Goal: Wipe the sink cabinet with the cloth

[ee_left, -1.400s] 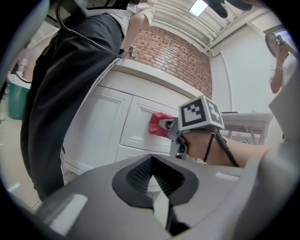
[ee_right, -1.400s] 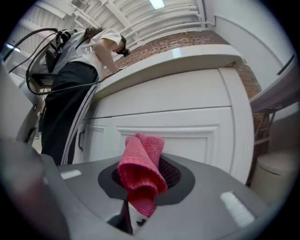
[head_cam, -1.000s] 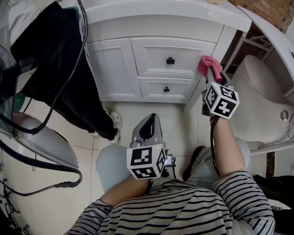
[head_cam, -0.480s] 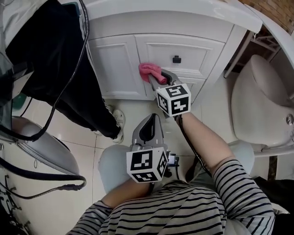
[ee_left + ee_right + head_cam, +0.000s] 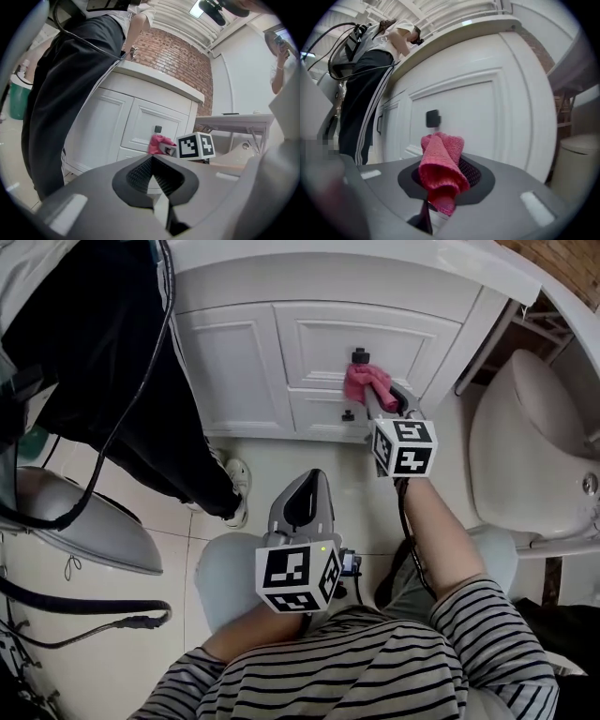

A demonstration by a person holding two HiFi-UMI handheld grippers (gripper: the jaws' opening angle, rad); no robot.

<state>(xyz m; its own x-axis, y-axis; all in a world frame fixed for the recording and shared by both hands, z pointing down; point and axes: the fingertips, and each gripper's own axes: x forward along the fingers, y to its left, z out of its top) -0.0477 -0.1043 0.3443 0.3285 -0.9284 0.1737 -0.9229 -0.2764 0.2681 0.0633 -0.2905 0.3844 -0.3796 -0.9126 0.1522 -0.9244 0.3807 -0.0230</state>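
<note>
The white sink cabinet (image 5: 244, 362) fills the top of the head view, with two stacked drawers and black knobs. My right gripper (image 5: 373, 390) is shut on a pink cloth (image 5: 364, 381), which presses against the upper drawer front just below its knob (image 5: 360, 356). In the right gripper view the pink cloth (image 5: 440, 168) bulges out of the shut jaws, with the knob (image 5: 433, 118) just behind it. My left gripper (image 5: 302, 507) rests low over my lap, shut and empty; its view shows the cabinet (image 5: 140, 126) and the cloth (image 5: 158, 143) ahead.
A person in black trousers (image 5: 141, 399) stands at the cabinet's left, with cables hanging nearby. A white toilet (image 5: 525, 456) sits at the right. A lower drawer knob (image 5: 348, 414) is below the cloth. Tiled floor (image 5: 178, 549) lies in front.
My right gripper with the cloth swept from the cabinet's right corner leftwards across the upper drawer, then back right to just under the knob. The left gripper stayed still.
</note>
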